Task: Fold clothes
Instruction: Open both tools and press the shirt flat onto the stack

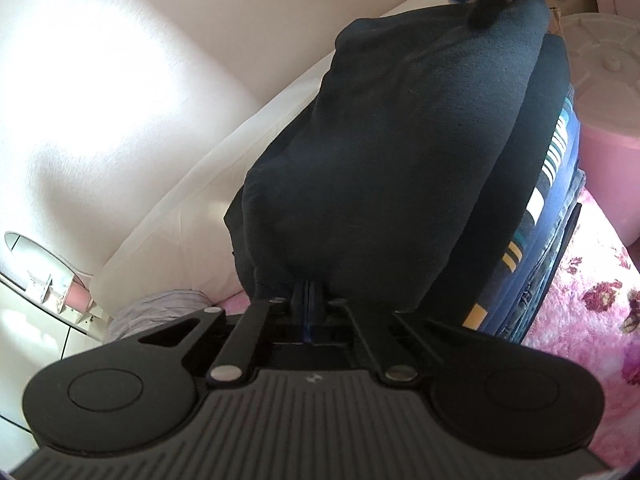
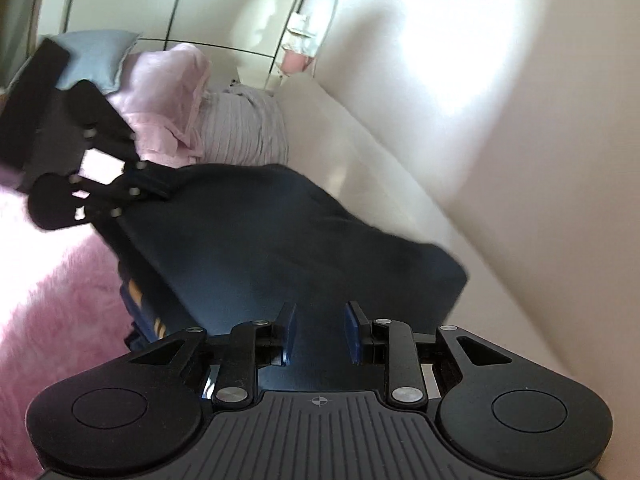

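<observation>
A dark navy garment [image 1: 400,152] lies folded on top of a stack of folded clothes [image 1: 536,216] that includes a blue striped piece and jeans. My left gripper [image 1: 310,300] is shut on the garment's near edge, with cloth bunched around its fingertips. In the right wrist view the same garment [image 2: 280,232] spreads out ahead, and the left gripper [image 2: 158,189] holds its far left corner. My right gripper [image 2: 320,332] is open, its blue pads [image 2: 289,332] apart just above the garment's near edge. It also shows at the far end as the right gripper [image 1: 490,8].
The stack rests on a fluffy pink floral blanket [image 1: 580,320]. A white wall and padded bed edge [image 1: 192,216] run beside it. Pink [image 2: 168,92], grey striped [image 2: 244,132] and blue [image 2: 96,56] pillows lie at one end. A pink tub with a white lid [image 1: 600,76] stands behind the stack.
</observation>
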`<action>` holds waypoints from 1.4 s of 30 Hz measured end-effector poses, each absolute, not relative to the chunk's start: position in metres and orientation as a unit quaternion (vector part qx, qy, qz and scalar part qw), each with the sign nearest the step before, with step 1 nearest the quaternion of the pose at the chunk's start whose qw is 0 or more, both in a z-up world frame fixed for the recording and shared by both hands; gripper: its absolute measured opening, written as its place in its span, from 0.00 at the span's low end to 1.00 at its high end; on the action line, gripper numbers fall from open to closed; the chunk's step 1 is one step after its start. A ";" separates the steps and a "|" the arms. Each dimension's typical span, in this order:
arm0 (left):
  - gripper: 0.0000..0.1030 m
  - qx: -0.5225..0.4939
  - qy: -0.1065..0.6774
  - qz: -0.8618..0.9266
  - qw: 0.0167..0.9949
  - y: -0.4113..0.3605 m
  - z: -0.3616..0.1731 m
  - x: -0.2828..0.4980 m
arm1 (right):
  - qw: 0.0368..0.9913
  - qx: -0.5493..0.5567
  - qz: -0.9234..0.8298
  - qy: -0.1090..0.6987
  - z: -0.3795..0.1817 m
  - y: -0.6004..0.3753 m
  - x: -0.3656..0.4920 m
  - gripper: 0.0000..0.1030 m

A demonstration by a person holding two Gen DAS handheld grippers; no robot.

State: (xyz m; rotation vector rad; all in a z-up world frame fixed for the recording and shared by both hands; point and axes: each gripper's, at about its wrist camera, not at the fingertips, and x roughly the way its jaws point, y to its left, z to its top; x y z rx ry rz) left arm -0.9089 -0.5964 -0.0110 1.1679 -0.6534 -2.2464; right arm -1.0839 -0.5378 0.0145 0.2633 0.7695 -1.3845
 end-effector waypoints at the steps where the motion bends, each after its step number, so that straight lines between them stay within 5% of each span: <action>1: 0.00 0.431 -0.233 -0.831 0.263 -0.595 -0.012 -0.907 | 0.695 0.143 -0.615 0.343 0.007 -0.543 -1.088 0.26; 9: 0.00 0.435 -0.159 -0.838 0.287 -0.565 -0.029 -0.886 | 0.706 0.195 -0.596 0.329 -0.025 -0.517 -1.077 0.26; 42: 0.03 0.428 -0.145 -0.843 0.291 -0.609 -0.007 -0.908 | 0.671 0.238 -0.656 0.251 0.014 -0.500 -1.114 0.26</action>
